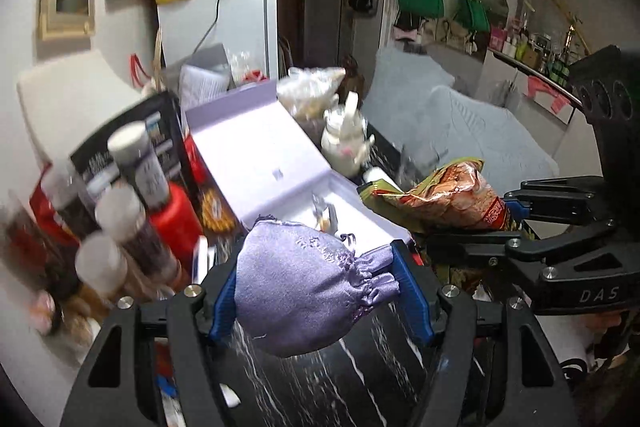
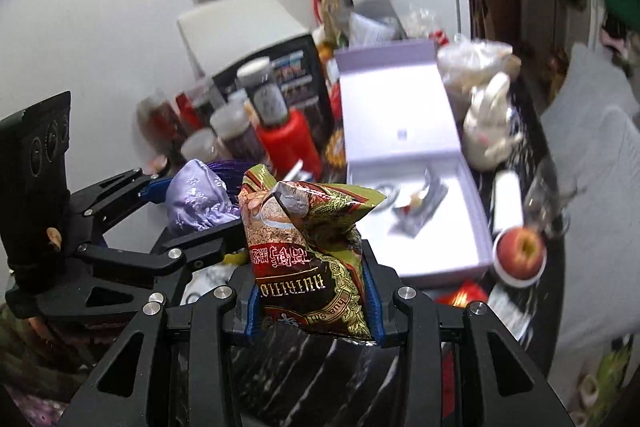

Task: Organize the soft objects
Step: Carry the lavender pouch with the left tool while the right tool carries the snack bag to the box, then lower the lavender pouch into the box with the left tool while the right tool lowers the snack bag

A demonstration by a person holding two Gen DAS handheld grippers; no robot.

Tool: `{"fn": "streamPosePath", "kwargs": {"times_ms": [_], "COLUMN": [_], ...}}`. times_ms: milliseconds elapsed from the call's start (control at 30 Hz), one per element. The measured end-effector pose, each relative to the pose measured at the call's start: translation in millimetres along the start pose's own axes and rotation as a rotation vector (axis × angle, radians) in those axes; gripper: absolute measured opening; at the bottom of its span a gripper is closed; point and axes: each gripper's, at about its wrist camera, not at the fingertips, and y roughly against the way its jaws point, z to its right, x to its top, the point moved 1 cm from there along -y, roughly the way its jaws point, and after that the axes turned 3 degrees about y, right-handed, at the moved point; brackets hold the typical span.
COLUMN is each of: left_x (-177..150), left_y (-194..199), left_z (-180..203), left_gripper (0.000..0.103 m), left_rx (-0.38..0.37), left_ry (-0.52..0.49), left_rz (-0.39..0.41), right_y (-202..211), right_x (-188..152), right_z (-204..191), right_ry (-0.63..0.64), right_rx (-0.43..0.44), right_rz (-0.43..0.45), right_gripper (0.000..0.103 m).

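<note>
The left tool (image 1: pixel 318 291) is gripping a lilac drawstring pouch (image 1: pixel 308 283) between its blue pads above the dark marbled worktop (image 1: pixel 360 379), while the right tool (image 1: pixel 508 223) is holding a snack packet (image 1: pixel 452 199) beside the open lilac box (image 1: pixel 260 155).

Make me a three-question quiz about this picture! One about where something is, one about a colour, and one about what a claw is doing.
1. Where is the apple?
A. in a white bowl
B. in the open box
C. on the fridge

2. What colour is the pouch?
A. green
B. purple
C. orange

3. What is the right claw doing?
A. hanging empty
B. pinching a spoon
C. gripping a snack bag

Answers:
1 A, the apple sits in a white bowl right of the box.
2 B, the left claw grips a lilac satin pouch.
3 C, its blue pads press the snack bag.
</note>
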Motion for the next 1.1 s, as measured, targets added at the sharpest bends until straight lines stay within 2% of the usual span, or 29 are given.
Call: {"fn": "streamPosePath", "kwargs": {"times_ms": [200,533,767,1100], "left_x": [36,79,94,88], "left_y": [-8,-51,-101,-178], "left_z": [3,5,-2,-18], "left_gripper": [0.067,0.067,0.067,0.067], "left_rx": [-0.005,-0.024,-0.015,-0.003], "left_ry": [-0.034,-0.05,-0.053,-0.021], "left_rz": [0.054,0.058,0.005,-0.122], "right_y": [12,9,-14,-71], "right_x": [33,78,97,106], "right_z": [13,47,79,124], "right_ry": [0.015,0.008,-0.02,-0.08], "right_rx": [-0.02,-0.059,-0.078,-0.076], "right_rz": [0.056,0.105,0.093,0.02], "right_gripper": [0.039,0.039,0.039,0.039]}}
